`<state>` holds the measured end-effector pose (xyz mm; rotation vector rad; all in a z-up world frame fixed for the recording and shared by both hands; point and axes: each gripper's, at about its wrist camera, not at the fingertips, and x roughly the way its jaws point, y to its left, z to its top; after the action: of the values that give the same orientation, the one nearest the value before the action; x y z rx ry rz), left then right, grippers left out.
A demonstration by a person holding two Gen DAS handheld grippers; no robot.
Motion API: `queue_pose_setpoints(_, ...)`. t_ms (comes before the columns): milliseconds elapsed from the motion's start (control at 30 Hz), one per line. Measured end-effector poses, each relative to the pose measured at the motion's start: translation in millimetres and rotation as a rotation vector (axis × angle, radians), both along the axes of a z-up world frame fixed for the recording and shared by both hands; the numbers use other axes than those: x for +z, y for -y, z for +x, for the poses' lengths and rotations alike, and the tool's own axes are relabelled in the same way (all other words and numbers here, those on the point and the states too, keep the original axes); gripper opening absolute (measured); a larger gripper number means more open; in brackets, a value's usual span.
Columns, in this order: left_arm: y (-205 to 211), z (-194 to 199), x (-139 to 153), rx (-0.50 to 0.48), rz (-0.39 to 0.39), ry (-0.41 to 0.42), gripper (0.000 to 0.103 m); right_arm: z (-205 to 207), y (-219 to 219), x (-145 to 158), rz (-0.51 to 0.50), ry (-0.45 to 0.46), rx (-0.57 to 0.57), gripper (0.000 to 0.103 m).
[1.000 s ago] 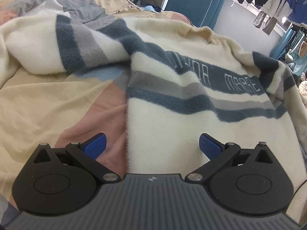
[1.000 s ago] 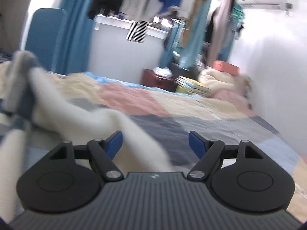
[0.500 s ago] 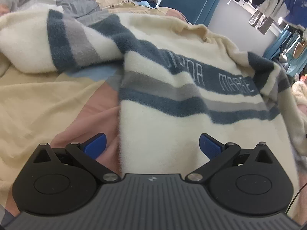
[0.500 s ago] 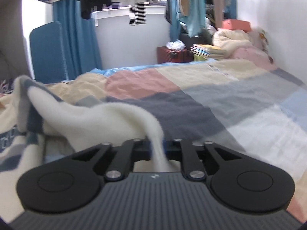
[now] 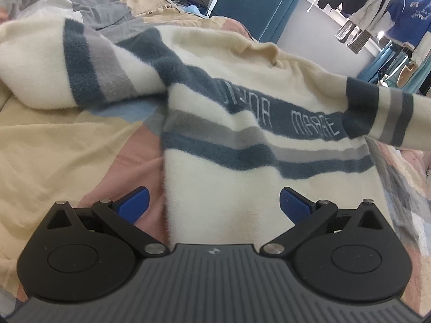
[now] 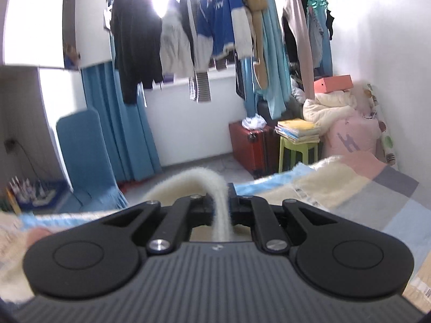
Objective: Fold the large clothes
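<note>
1. Sweater (image 5: 242,140), cream with blue and grey stripes, lies spread on the bed (image 5: 54,140), face up, with the neck at the far side and the hem near the left wrist camera. It is laid flat like this, I think, so that the sleeves can be folded inward over the body.

2. Right gripper (image 6: 221,207) is pressed together on a strip of cream fabric, which runs between its fingers and arches away in front of them. This is most likely the end of the right sleeve (image 5: 390,118): in the left wrist view that sleeve stretches out straight to the right edge and is off the bed, as if pulled from its end.

3. Right wrist view looks across the room at hanging clothes (image 6: 204,32), not down at the bed. The gripper holds the sleeve high, probably to lift it free before it is carried over the chest.

4. Left gripper (image 5: 214,203) is spread wide and pinches nothing. It hovers over the hem with the left side edge of the sweater between its fingers, perhaps ready to hold the body in place.

5. Left sleeve (image 5: 67,64) rests on the bed, bent outward, not yet folded.
</note>
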<state>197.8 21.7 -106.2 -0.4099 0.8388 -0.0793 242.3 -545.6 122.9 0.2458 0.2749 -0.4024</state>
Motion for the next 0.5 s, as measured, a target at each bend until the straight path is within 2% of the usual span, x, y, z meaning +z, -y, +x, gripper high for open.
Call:
queue_pose_setpoints(133,-9,-4,6,0.002,-0.035,0.014,0.103,-9,-40,19,0.048,-0.014,0.082,0.009)
queue_pose_setpoints(233,-16,-9,11,0.013,-0.055,0.026,0.103,-20,-92,18,0.015,-0.026,0.208,0.009)
queue_pose_setpoints(367,-27,-15,16,0.022,-0.080,0.040,0.103,-35,-173,4,-0.041,-0.054,0.392,0.009)
queue_pose_setpoints(500,-39,-21,19,0.028,-0.124,0.050,0.103,-49,-247,-32,-0.108,-0.162,0.525,0.010)
